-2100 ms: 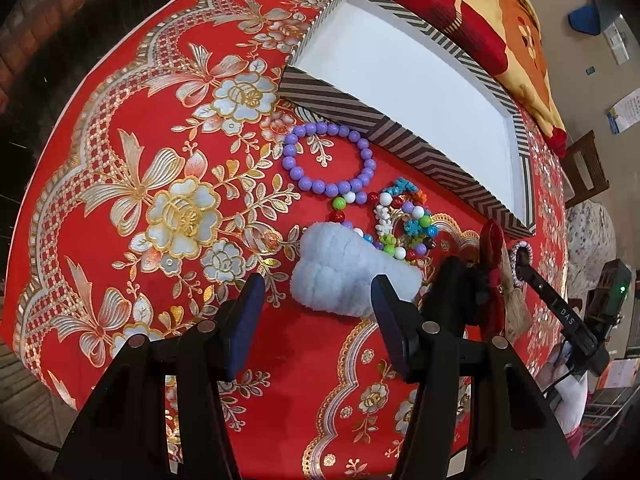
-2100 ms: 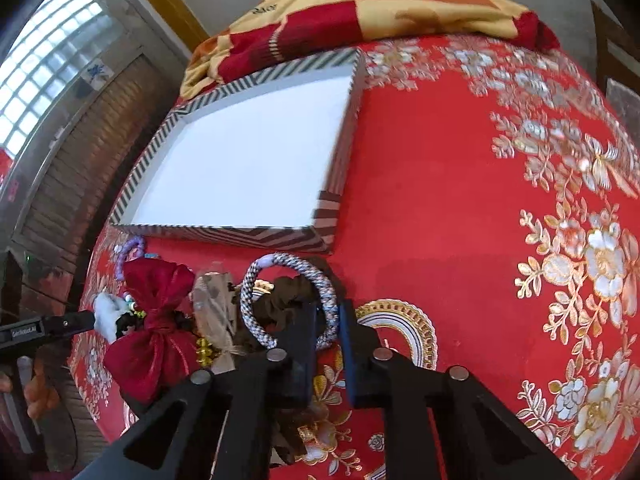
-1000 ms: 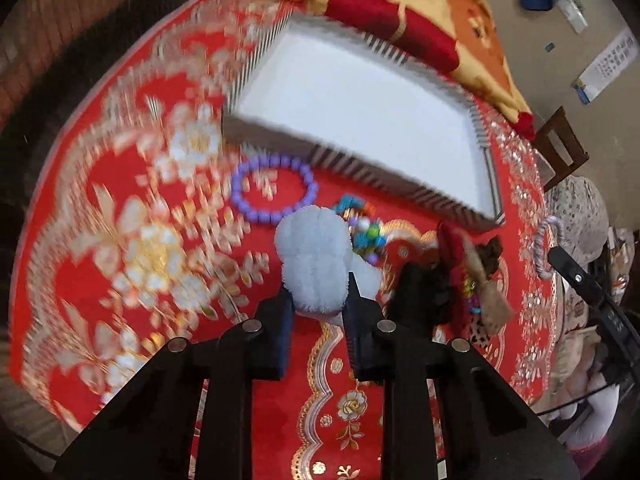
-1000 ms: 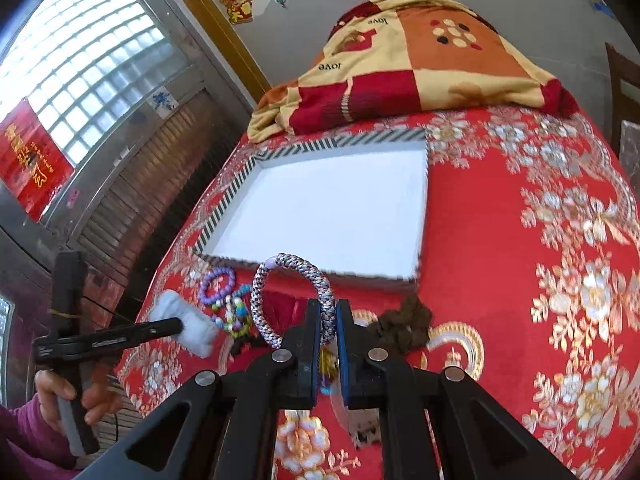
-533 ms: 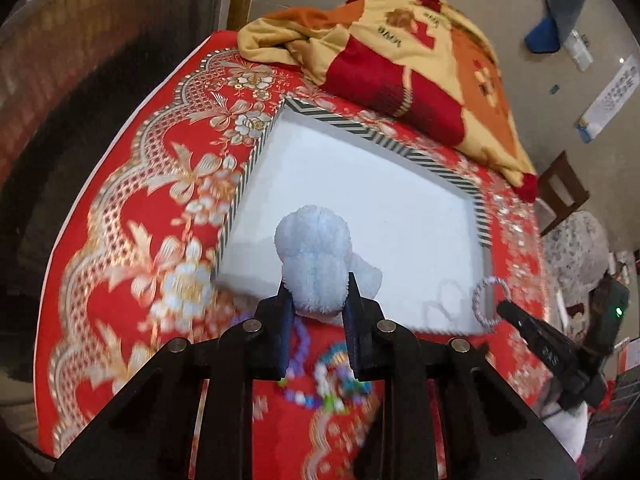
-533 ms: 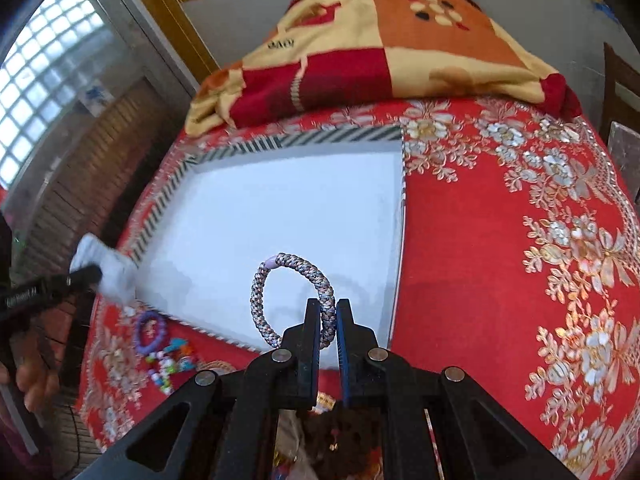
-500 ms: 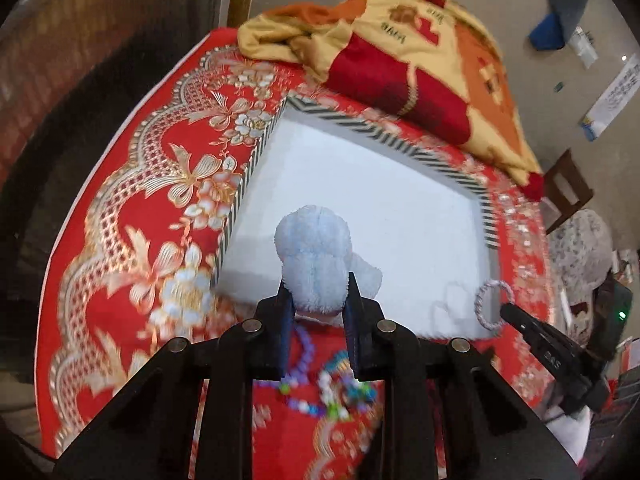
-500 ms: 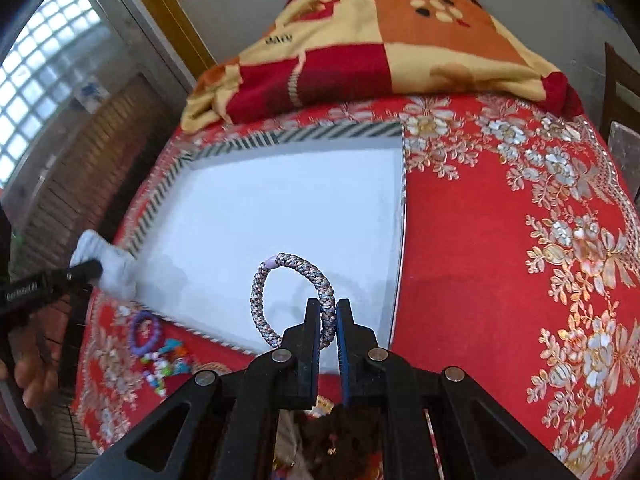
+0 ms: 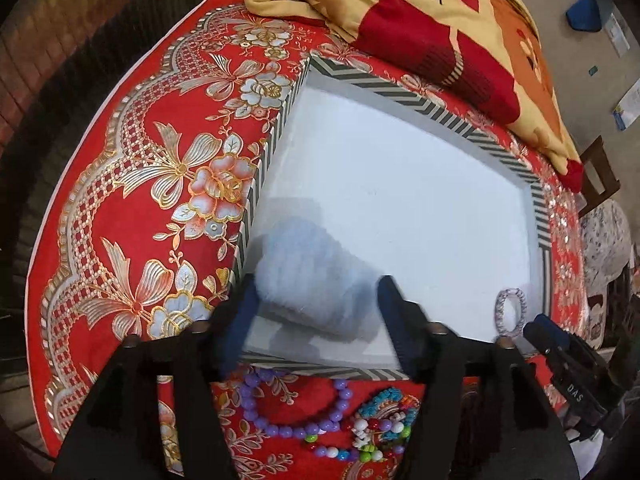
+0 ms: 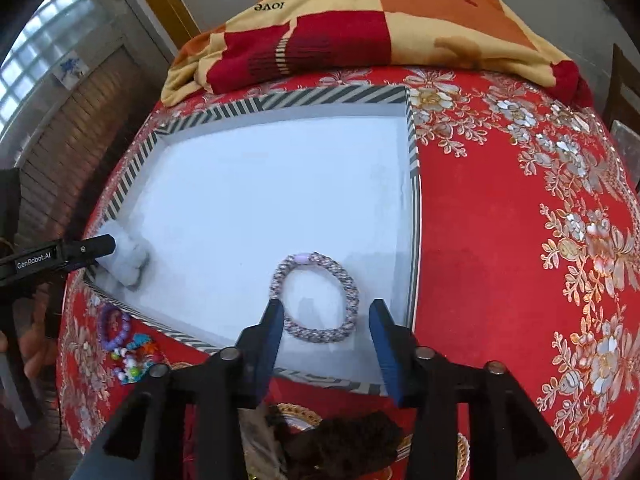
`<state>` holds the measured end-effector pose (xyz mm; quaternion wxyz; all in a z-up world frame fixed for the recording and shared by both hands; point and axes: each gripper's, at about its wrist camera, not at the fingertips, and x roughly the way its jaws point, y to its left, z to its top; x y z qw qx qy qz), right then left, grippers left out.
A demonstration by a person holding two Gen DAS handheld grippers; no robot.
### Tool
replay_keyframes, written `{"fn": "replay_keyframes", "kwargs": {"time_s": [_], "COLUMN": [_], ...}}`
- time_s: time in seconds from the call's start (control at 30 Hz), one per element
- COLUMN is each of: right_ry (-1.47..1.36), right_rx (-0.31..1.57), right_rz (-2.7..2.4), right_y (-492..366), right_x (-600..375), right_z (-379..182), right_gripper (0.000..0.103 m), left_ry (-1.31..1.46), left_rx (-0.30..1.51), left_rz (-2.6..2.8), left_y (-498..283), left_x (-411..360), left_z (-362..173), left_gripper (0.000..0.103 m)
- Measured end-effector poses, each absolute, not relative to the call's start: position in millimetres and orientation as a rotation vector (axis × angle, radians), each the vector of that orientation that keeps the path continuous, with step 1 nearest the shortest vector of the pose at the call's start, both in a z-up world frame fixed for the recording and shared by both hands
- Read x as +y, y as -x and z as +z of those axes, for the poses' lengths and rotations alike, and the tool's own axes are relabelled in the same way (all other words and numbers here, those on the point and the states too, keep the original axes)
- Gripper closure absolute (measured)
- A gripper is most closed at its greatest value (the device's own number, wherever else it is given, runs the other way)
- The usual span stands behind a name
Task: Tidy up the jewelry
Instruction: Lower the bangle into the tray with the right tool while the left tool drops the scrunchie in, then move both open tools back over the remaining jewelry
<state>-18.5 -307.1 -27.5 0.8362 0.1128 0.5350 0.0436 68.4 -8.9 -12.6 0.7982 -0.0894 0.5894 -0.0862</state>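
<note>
Legible text, left wrist view: "love" appears twice on the patchwork blanket (image 9: 460,12), in dark letters on its yellow panels, upside down to this camera. "DAS" in white on the black body of the right gripper (image 9: 536,330) at lower right.

Right wrist view: "love" on the same blanket (image 10: 360,28), yellow panel, inverted. "GenRobot.AI" in white on the black arm of the left gripper (image 10: 108,245) at the left edge.

Papers on the far wall: unreadable.

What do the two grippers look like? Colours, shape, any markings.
Both are black, with angular two-prong frames, blue pads on the fingers, and round silver fasteners. The left gripper carries white "GenRobot.AI" lettering on its side, seen from the right wrist. The right gripper shows white "DAS" lettering, seen from the left wrist.
</note>
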Motion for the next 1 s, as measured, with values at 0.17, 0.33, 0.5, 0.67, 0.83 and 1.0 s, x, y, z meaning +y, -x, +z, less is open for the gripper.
{"fn": "replay_keyframes", "kwargs": {"time_s": [0.17, 0.33, 0.5, 0.67, 0.83, 1.0], "right_ry": [-0.267, -0.27, -0.293, -0.258, -0.239, -0.233], "right_rx": [1.047, 0.955, 0.921, 0.864, 0.847, 0.858], "right_rz": [0.106, 0.1, 0.133, 0.151, 0.162, 0.161], "right_y": [35.5, 64.8, 91.4, 125.2, 149.6, 170.9], "right_x": [-303.8, -296.6, -292.1, -282.8, -277.9, -274.5], "right_z": [-2.8, 19.7, 28.3, 40.2, 48.3, 51.3], "right_gripper": [0.06, 0.06, 0.06, 0.06, 0.06, 0.046], "left_ry": [0.213, 0.194, 0.025, -0.004, -0.026, -0.049], "left_rx": [1.214, 1.193, 1.107, 1.082, 1.067, 1.019], "left_rz": [-0.199, -0.206, -0.177, -0.207, -0.233, -0.224], "left_y": [-51.9, -23.3, 14.2, 45.6, 74.2, 99.2], "left_x": [-3.5, -3.7, -18.5, -26.7, -33.6, -37.2], "left_z": [-1.7, 12.0, 31.3, 40.4, 44.8, 51.0], "left_gripper": [0.035, 0.035, 0.035, 0.035, 0.035, 0.035]}}
